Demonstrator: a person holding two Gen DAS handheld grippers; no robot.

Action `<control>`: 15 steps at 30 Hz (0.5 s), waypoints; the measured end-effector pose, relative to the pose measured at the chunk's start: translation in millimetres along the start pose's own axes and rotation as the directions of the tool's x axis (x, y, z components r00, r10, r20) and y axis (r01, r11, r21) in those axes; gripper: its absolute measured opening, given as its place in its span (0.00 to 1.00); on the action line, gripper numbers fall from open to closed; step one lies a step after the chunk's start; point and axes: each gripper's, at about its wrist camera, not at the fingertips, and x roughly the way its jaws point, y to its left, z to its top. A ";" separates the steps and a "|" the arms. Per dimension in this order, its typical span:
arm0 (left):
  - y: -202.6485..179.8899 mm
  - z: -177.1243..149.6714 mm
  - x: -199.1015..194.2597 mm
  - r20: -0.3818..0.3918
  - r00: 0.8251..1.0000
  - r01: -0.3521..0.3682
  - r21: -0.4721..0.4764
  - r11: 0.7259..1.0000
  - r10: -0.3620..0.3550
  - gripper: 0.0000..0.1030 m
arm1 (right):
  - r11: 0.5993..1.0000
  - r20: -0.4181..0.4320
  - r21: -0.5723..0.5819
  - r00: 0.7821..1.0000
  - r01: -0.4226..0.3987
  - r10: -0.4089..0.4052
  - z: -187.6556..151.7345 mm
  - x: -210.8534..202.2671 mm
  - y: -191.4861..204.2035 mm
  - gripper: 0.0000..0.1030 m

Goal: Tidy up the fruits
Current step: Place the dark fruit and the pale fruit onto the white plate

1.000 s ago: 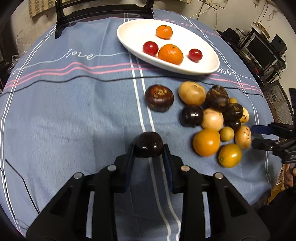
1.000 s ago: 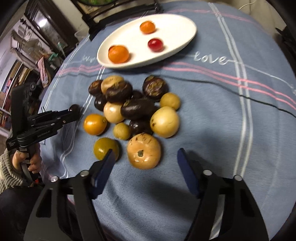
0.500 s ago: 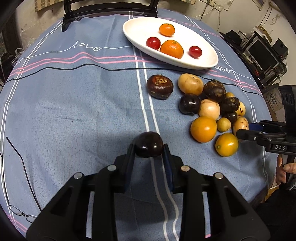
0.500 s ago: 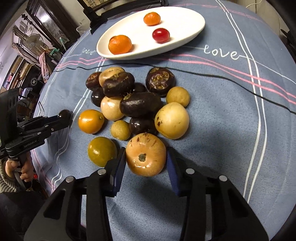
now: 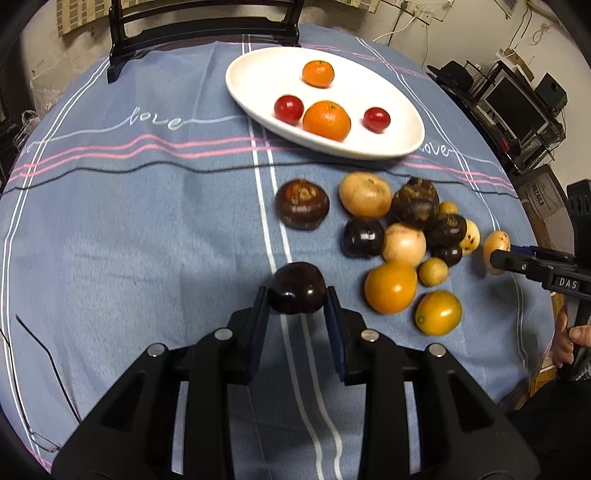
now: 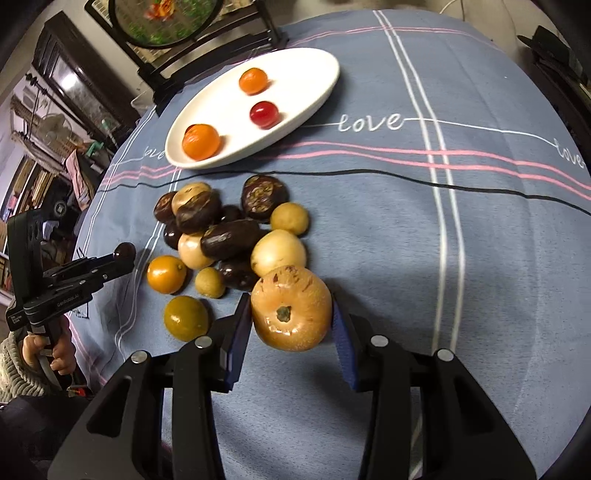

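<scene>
My left gripper (image 5: 297,300) is shut on a dark purple round fruit (image 5: 296,287), held over the blue cloth left of the fruit pile (image 5: 402,236); it also shows in the right wrist view as the left gripper (image 6: 123,254). My right gripper (image 6: 290,317) is shut on a tan, speckled round fruit (image 6: 291,307), lifted just off the near edge of the pile (image 6: 229,236). In the left wrist view that tan fruit (image 5: 496,245) sits at the tips of the right gripper (image 5: 498,258). A white oval plate (image 5: 388,147) at the back holds two oranges and two red fruits.
A blue striped tablecloth (image 5: 147,221) covers the round table. A dark chair back (image 5: 207,33) stands behind the plate. Shelves with electronics (image 5: 517,103) are at the right. A thin black wire (image 6: 406,177) crosses the cloth. A person's hand (image 6: 48,354) grips the left handle.
My right gripper moved in around the tan fruit, shut on it and lifted it off the cloth, away from the pile. The left gripper kept its dark fruit and stayed about where it was.
</scene>
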 end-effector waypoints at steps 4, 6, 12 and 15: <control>3.6 20.7 -1.5 0.016 1.000 -0.021 0.012 1.000 0.020 0.30 | 1.000 0.008 0.007 1.000 -0.001 0.001 7.0 -2.8 -7.2 0.41; 6.3 35.0 -2.7 0.030 0.999 -0.032 0.019 0.999 0.031 0.30 | 1.000 0.013 0.008 1.000 -0.004 0.004 12.2 -3.5 -7.4 0.41; 9.3 91.7 2.7 0.067 0.997 -0.052 0.060 0.997 0.048 0.30 | 1.000 0.061 -0.017 0.998 -0.004 0.005 51.4 -10.2 -5.6 0.41; 7.6 124.0 12.2 0.082 0.995 -0.057 0.080 0.995 0.050 0.30 | 1.000 0.086 -0.031 0.996 -0.004 0.006 77.9 -8.9 -4.7 0.41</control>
